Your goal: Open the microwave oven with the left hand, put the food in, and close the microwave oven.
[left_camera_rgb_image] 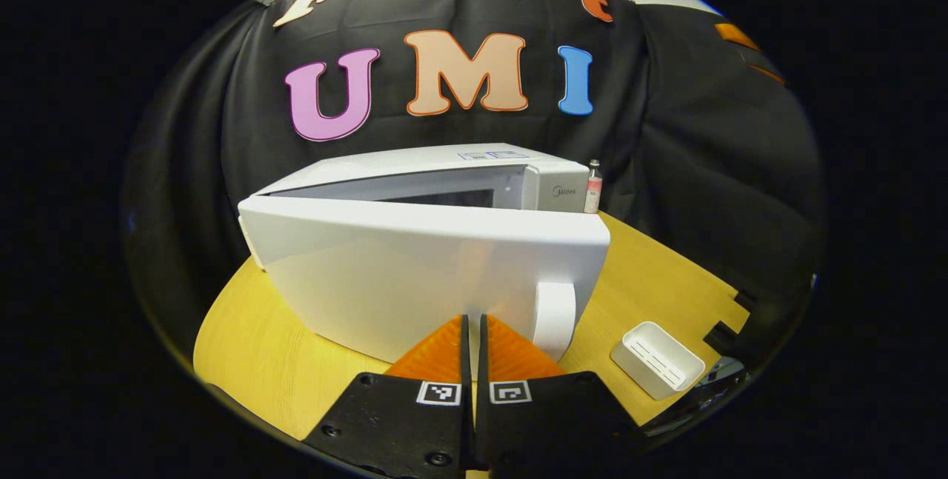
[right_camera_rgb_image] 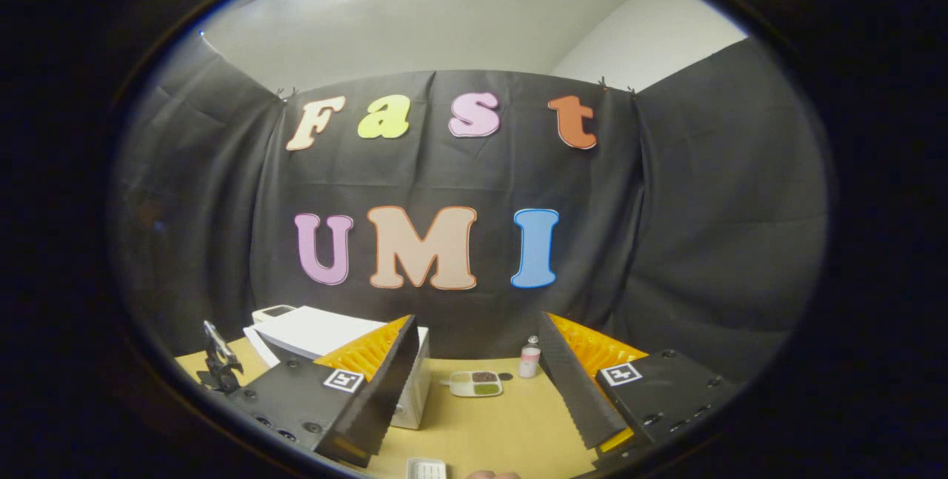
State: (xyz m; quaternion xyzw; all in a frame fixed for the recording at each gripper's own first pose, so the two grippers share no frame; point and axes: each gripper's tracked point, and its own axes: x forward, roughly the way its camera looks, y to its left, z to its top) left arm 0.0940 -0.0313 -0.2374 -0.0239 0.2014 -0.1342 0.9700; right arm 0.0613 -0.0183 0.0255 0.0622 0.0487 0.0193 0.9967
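Both left gripper (left_camera_rgb_image: 474,331) jaws pressed together before the seemingly ajar microwave door (left_camera_rgb_image: 429,279); right gripper (right_camera_rgb_image: 474,383) spread.

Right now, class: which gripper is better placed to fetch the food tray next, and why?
Right. The right gripper is open, with the food tray on the table straight ahead between its fingers. The left gripper is shut, just in front of the open microwave door.

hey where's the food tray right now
In the right gripper view the food tray lies on the yellow table, between the microwave on its left and the small bottle on its right, well beyond the open right claw.
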